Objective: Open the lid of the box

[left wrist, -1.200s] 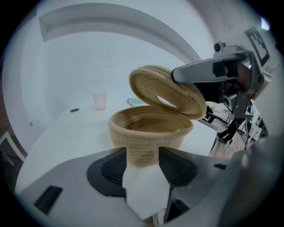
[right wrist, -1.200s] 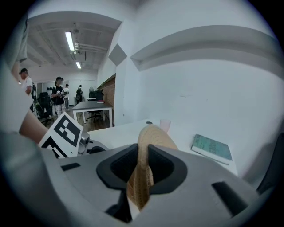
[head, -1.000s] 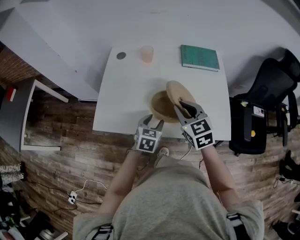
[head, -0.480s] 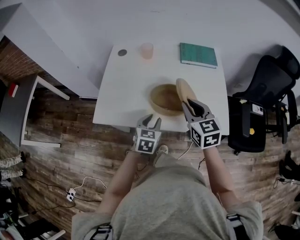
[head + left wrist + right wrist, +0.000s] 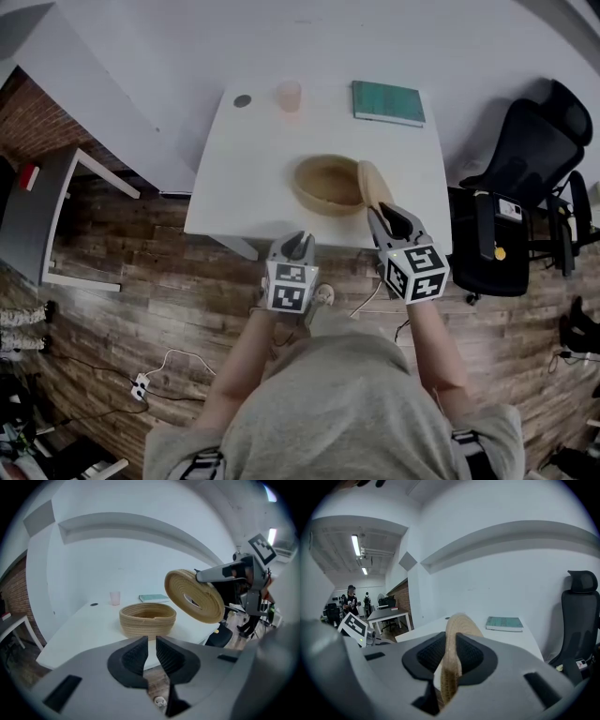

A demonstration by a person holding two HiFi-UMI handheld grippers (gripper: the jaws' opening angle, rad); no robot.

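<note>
A round woven box stands uncovered on the white table. Its woven lid hangs edge-on just right of the box, with my right gripper shut on its rim. In the right gripper view the lid's edge is pinched between the pads. The left gripper view shows the box ahead and the raised lid to its right. My left gripper hovers off the table's near edge. Its jaws have just been closing to a narrow gap with nothing between them.
At the table's far side lie a green book, a pink cup and a small dark disc. A black office chair stands to the right and a grey desk to the left. Below is wood flooring.
The right gripper carried the lid off the box to the right and back towards me. The left gripper drew back off the table edge and its jaws narrowed.
</note>
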